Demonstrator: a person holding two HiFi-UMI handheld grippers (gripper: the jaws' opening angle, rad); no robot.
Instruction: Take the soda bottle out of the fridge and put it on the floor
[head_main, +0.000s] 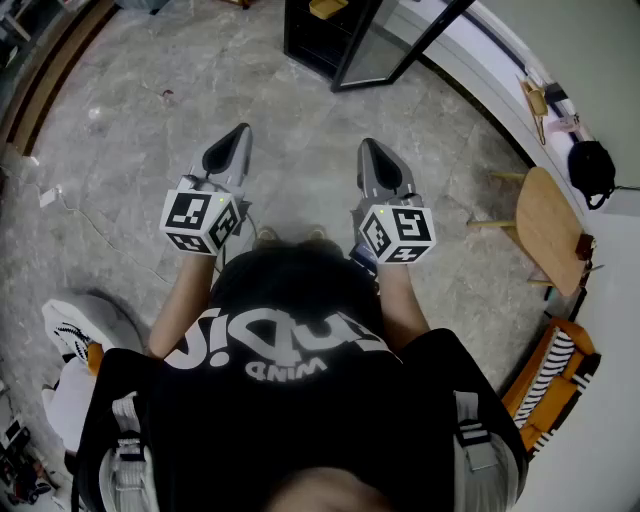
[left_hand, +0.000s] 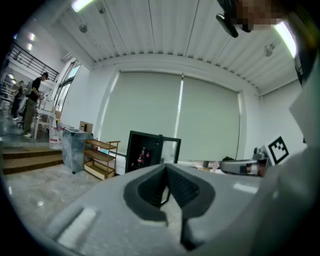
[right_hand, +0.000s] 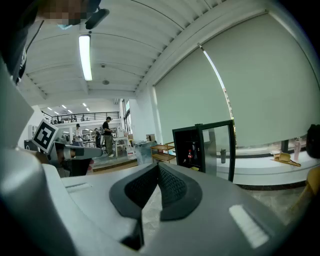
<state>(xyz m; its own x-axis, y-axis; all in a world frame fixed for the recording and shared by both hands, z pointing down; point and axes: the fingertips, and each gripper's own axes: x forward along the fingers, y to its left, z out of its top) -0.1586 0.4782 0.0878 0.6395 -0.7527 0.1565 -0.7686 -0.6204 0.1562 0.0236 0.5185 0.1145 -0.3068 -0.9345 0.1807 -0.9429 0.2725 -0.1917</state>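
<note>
A black mini fridge (head_main: 318, 40) stands on the floor ahead of me, its glass door (head_main: 400, 42) swung open to the right. Dark soda bottles (left_hand: 141, 156) with red labels show small inside the fridge (left_hand: 146, 154). From the right gripper view, one such bottle (right_hand: 190, 153) stands in the fridge (right_hand: 195, 148) beside the open door (right_hand: 221, 147). My left gripper (head_main: 240, 134) and right gripper (head_main: 367, 148) are held side by side at waist height, well short of the fridge. Both point roughly level toward it. The left gripper (left_hand: 166, 167) and right gripper (right_hand: 158, 166) are each shut on nothing.
A round wooden stool (head_main: 548, 226) and a black bag (head_main: 590, 166) sit at the right. A low wooden shelf (left_hand: 102, 158) and a grey bin (left_hand: 75, 148) stand left of the fridge. People stand far off at the left (left_hand: 33, 104). A white ledge (right_hand: 270, 169) runs behind the fridge.
</note>
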